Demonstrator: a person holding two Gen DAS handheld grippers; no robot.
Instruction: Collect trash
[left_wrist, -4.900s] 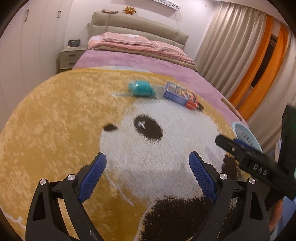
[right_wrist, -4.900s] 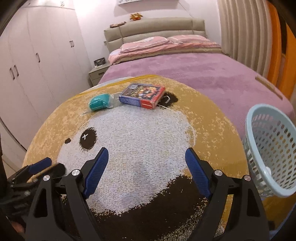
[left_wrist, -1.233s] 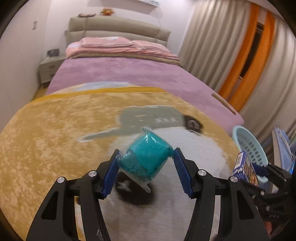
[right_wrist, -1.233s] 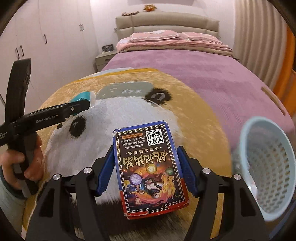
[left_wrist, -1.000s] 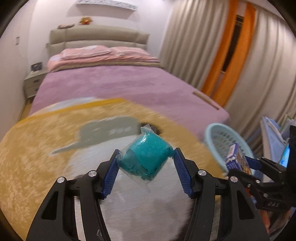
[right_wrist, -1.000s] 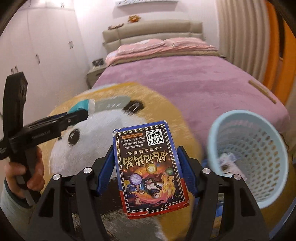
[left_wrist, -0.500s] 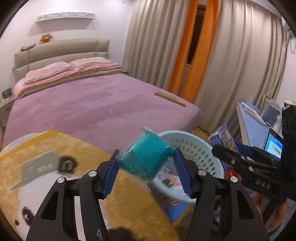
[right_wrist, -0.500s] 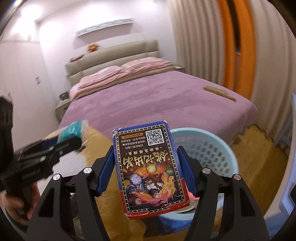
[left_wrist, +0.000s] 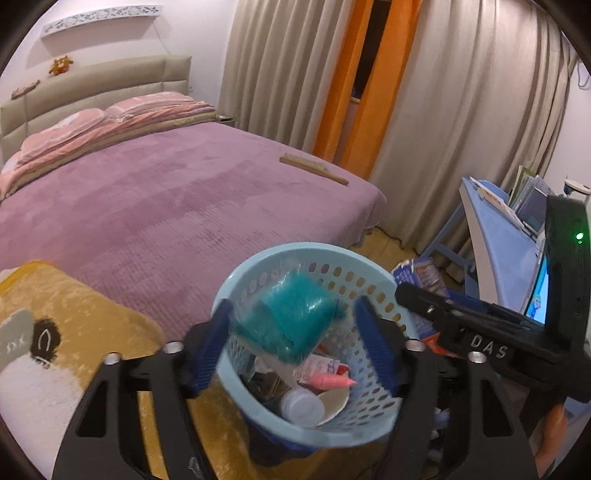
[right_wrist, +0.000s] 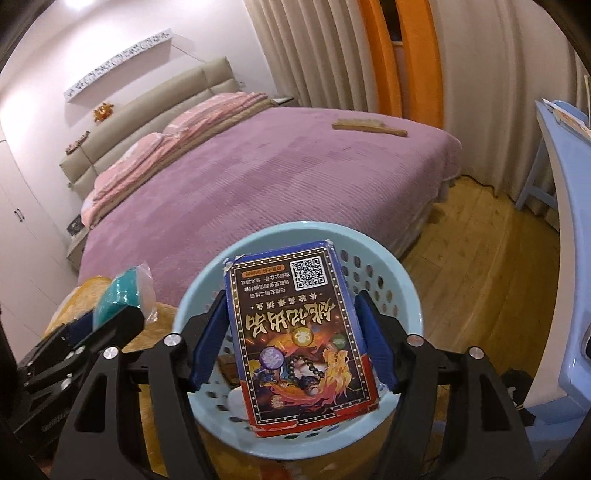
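On the left, the left gripper hangs over the pale blue basket, its jaws opening, and the teal packet sits blurred between the blue pads with a gap on each side, so it looks released and dropping toward the trash already inside: a pink tube, a white bottle and wrappers. Further right, the right gripper is also above the basket, jaws opening, with the printed card box between the fingers; the left pad stands clear of it, and whether the right pad touches I cannot tell. By my reading, both of the 2 pieces are at the point of release, so this collection is nearly done. The yellow panda rug at the left edge shows no more litter.
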